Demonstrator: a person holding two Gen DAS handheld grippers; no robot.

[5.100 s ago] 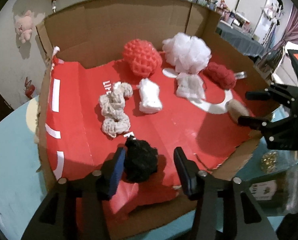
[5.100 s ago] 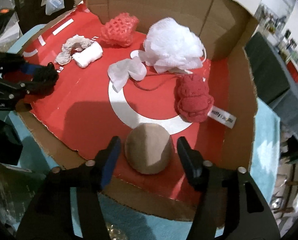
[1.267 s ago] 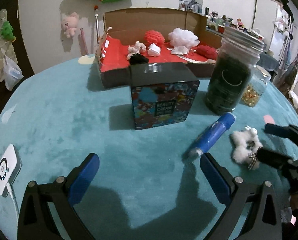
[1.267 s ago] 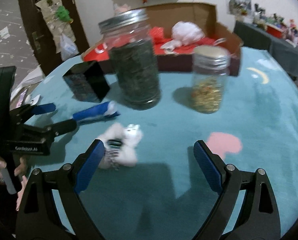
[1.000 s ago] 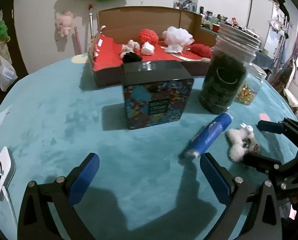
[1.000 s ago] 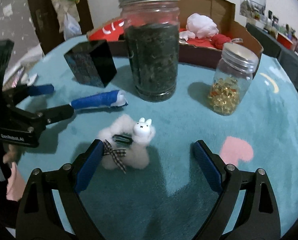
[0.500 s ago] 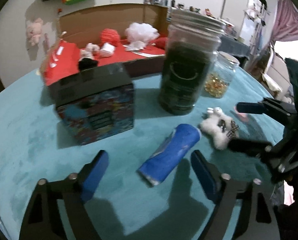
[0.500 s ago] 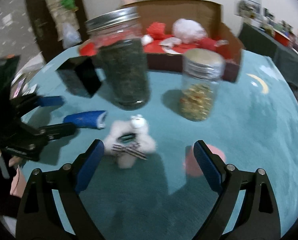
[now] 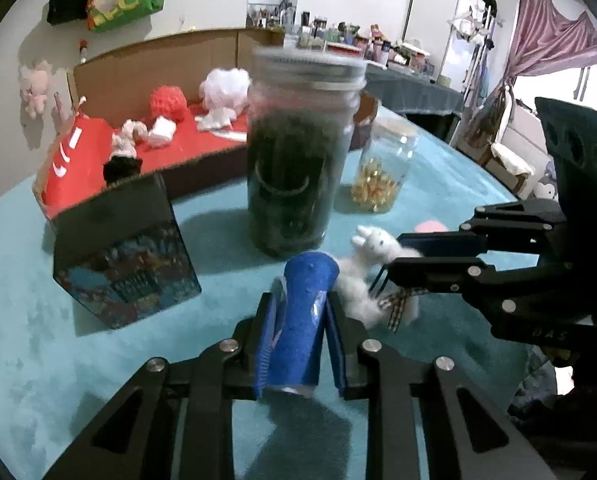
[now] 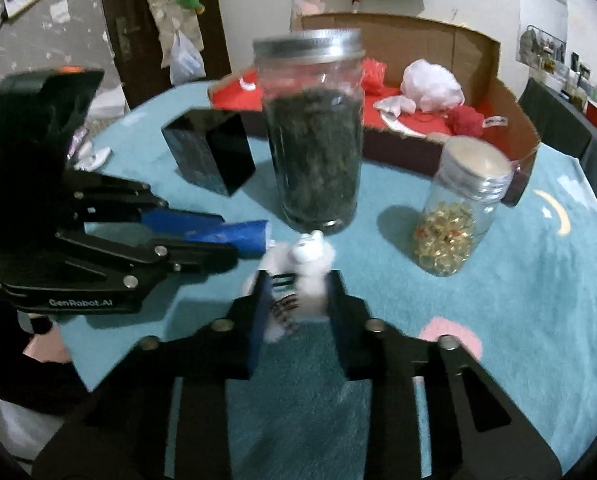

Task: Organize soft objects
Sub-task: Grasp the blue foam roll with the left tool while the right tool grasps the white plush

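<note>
A blue roll (image 9: 301, 316) is pinched by the left claw (image 9: 300, 322) over the teal surface (image 9: 78, 352). Beside it, a white plush bunny (image 10: 298, 276) is clamped by the right claw (image 10: 297, 304), just before a dark jar (image 10: 312, 136).

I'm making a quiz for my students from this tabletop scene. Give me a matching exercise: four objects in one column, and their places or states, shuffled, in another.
Objects
1. blue roll
2. white plush bunny
3. white mesh pouf
4. small jar of yellow beads

Places or states
A. lying in the red-lined cardboard box
B. between the left gripper fingers
C. standing upright on the teal cloth, lid on
D. between the right gripper fingers

Pairs: 1-B, 2-D, 3-A, 4-C
</note>
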